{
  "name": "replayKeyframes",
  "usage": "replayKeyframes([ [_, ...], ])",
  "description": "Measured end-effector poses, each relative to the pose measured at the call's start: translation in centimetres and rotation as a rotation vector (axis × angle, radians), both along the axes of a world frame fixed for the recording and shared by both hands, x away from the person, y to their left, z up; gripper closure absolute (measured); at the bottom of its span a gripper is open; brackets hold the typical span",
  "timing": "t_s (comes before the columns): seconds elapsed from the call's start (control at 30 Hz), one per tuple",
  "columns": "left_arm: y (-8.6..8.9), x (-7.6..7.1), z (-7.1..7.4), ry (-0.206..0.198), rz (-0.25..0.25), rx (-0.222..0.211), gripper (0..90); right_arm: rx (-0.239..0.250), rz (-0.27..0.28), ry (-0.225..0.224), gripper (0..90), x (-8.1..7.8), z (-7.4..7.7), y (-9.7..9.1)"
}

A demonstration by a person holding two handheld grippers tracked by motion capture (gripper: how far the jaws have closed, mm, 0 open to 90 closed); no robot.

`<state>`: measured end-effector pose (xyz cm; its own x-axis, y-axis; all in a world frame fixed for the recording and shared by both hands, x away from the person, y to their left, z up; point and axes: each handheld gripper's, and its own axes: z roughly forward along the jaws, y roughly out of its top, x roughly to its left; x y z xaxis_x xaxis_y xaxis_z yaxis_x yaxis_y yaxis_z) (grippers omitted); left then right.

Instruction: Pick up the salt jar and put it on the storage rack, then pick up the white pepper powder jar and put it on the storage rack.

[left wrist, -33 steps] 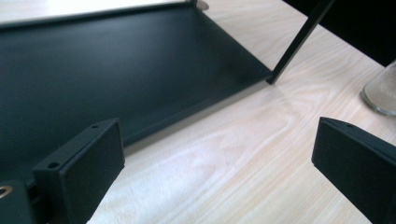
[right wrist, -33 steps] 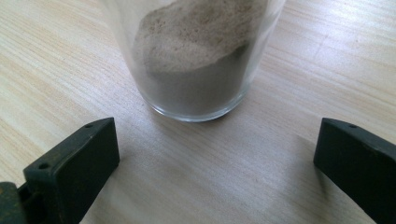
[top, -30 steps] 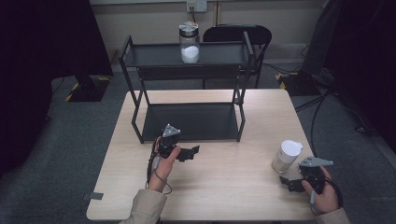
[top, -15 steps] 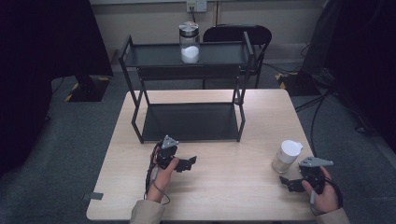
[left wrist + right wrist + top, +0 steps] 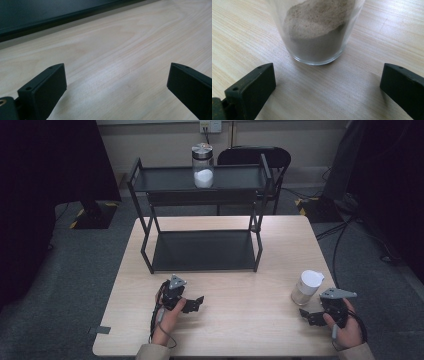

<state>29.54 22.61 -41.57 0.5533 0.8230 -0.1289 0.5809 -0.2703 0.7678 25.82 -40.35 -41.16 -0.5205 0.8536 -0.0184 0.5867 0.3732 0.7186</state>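
The left gripper (image 5: 194, 304) rests low over the wooden table (image 5: 240, 330) with its jaws spread wide and nothing between them, the black shelf rack (image 5: 200, 251) just beyond it. The right gripper (image 5: 311, 316) also stands wide open and empty; a white-lidded glass jar (image 5: 306, 288) of greyish powder stands just ahead of its jaws, apart from them.
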Motion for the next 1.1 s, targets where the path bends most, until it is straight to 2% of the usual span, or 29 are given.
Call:
replayKeyframes([
  [0.1, -0.23, -0.25, 0.02, -0.001, -0.004, 0.037, 2.1, 0.000, 0.000, 0.000, 0.0, 0.00, 0.00, 0.00],
  [0.43, -0.32, -0.71, -0.33, -0.001, -0.019, 0.089, 2.1, 0.000, 0.000, 0.000, 0.0, 0.00, 0.00, 0.01],
  [0.6, -0.71, -0.84, -0.11, -0.012, -0.039, 0.147, 1.4, 0.000, -0.001, 0.000, 0.0, 0.00, 0.00, 0.02],
  [0.73, -0.54, -0.82, -0.12, -0.010, -0.051, 0.145, 0.1, 0.000, -0.001, 0.000, 0.0, 0.00, 0.00, 0.03],
  [1.1, -0.64, -0.97, -0.16, -0.011, -0.042, 0.142, 0.1, 0.000, 0.000, 0.001, 0.0, 0.00, 0.02, 0.02],
])
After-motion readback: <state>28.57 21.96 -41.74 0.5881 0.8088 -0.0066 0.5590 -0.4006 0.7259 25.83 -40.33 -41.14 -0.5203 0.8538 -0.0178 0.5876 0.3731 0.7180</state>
